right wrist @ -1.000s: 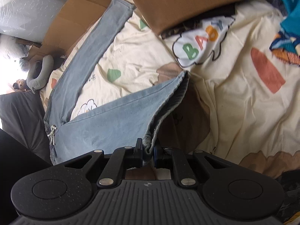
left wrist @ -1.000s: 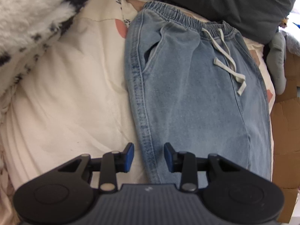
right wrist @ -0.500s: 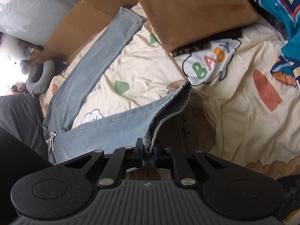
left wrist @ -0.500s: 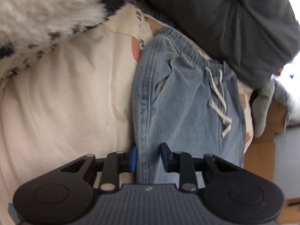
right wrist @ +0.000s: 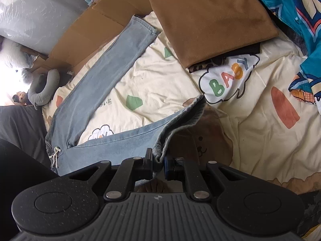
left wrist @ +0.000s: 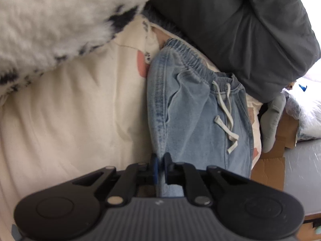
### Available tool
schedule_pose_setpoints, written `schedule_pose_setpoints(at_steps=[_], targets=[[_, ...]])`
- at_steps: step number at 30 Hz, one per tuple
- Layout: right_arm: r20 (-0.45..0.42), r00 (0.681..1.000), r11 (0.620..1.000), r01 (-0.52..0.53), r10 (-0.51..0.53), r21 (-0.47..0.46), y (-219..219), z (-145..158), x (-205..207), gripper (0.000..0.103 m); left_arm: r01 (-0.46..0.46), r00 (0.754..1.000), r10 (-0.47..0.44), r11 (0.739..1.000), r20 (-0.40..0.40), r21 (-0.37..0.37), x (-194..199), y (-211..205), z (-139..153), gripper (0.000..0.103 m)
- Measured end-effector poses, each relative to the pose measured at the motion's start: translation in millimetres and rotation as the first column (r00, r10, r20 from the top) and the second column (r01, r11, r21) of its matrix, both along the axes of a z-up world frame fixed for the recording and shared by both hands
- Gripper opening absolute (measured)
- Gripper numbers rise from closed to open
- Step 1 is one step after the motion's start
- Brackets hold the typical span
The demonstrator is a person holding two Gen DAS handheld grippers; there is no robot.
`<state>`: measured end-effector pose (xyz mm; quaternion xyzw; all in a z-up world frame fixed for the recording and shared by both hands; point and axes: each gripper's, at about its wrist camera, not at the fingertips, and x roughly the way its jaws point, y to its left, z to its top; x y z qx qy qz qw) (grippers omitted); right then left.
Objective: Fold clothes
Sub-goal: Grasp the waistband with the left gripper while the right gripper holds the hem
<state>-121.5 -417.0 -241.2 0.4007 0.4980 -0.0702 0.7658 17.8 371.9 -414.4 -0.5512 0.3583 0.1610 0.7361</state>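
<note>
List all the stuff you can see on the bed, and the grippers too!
jeans: one, light blue, spread on the bed, legs apart
drawstring: one, white, at the jeans' waistband
bedsheet: one, cream with cartoon prints, under everything
folded cloth: one, brown, far end of bed
fluffy blanket: one, white with black spots, beside the jeans
dark cloth: one, grey, past the waistband
left gripper: black, shut on the jeans' side seam
right gripper: black, shut on a leg hem
</note>
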Motion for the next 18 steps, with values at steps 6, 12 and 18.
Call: schedule_pose_setpoints(at_steps=[6, 12, 18], targets=[[0.04, 0.999, 1.0, 0.026, -0.027, 0.008, -5.0, 5.1, 4.1, 0.008, 0.038, 0.999, -0.038, 0.998, 0.012, 0.041, 6.8, -4.5, 32.6, 0.004], [0.083, 0.996, 0.999, 0.038, -0.038, 0.009, -13.8, 16.3, 19.2, 0.009, 0.06, 0.997, -0.062, 0.997, 0.046, 0.056, 24.6, -9.7, 63.9, 0.004], [0.129, 0.991, 0.999, 0.047, -0.048, 0.014, -24.9, 28.9, 36.7, 0.009, 0.092, 0.992, -0.097, 0.993, 0.079, 0.068, 55.5, -22.3, 91.6, 0.004]])
